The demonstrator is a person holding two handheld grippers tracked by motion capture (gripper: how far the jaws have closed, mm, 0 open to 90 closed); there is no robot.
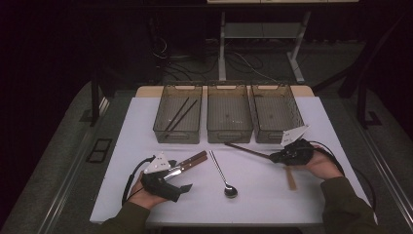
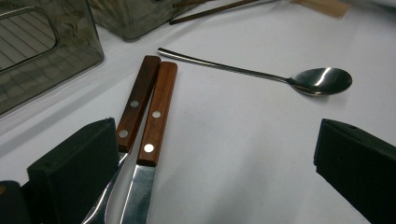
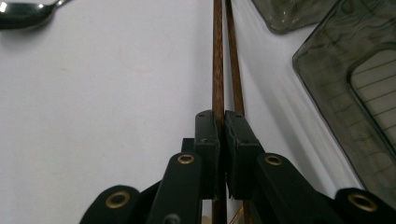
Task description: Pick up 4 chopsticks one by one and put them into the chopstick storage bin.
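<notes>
Right gripper clamped on chopsticks, left gripper wide over knives

Currently the right gripper (image 3: pixel 221 122) has its black jaws pinched on a pair of slim dark-brown chopsticks (image 3: pixel 218 56); the pads press one stick, the second runs right alongside. In the high view the chopsticks (image 1: pixel 246 149) lie at a slant on the white table (image 1: pixel 263 195), tips just in front of the middle bin (image 1: pixel 229 127), rear end at the right gripper (image 1: pixel 278 157).

Left gripper (image 2: pixel 215 154) is spread wide, holding nothing. Two knives (image 2: pixel 148 126) lie side by side between its jaws, closer to the left jaw: reddish wood handles with bright rivets, plain steel blades running back toward the camera. Contact with the pad cannot be told.

Polished steel spoon (image 2: pixel 261 74), thin handle, oval bowl, lies beyond the knives, apart from them.

Three smoky translucent bins with ribbed walls stand in a row at the table's far side. The left bin (image 1: pixel 178 132) holds two more dark sticks. A pale flat wooden strip (image 1: pixel 290 178) lies near the right hand.
</notes>
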